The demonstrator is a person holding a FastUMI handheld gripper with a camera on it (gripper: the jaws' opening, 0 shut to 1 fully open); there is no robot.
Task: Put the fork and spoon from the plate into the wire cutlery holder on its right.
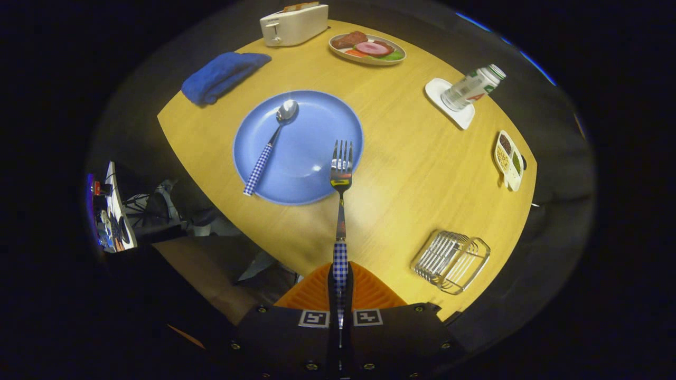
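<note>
While a blue folded cloth [222, 75] lies at the far left of the yellow wooden desk [412, 174], near a white toaster [293, 23] at the far edge, the blue plate [303, 153] sits just right of the cloth. On the plate's left half rests the spoon [269, 148], its bowl pointing away and its checked handle reaching over the near rim. Just right of it, the fork [340, 211] is raised above the desk, its tines over the plate's right rim and its checked handle running straight back into the gripper [340, 295], whose two fingers are closed on that handle from both sides. Beyond the plate stands an oval dish of food [368, 48]. Further right, a bottle [471, 87] stands on a white coaster [449, 105], and a small divided tray [508, 160] lies near the desk's right edge. Nearer the gripper, right of the fork, the wire cutlery holder [450, 261] stands by the desk's near edge, with no cutlery in it.
</note>
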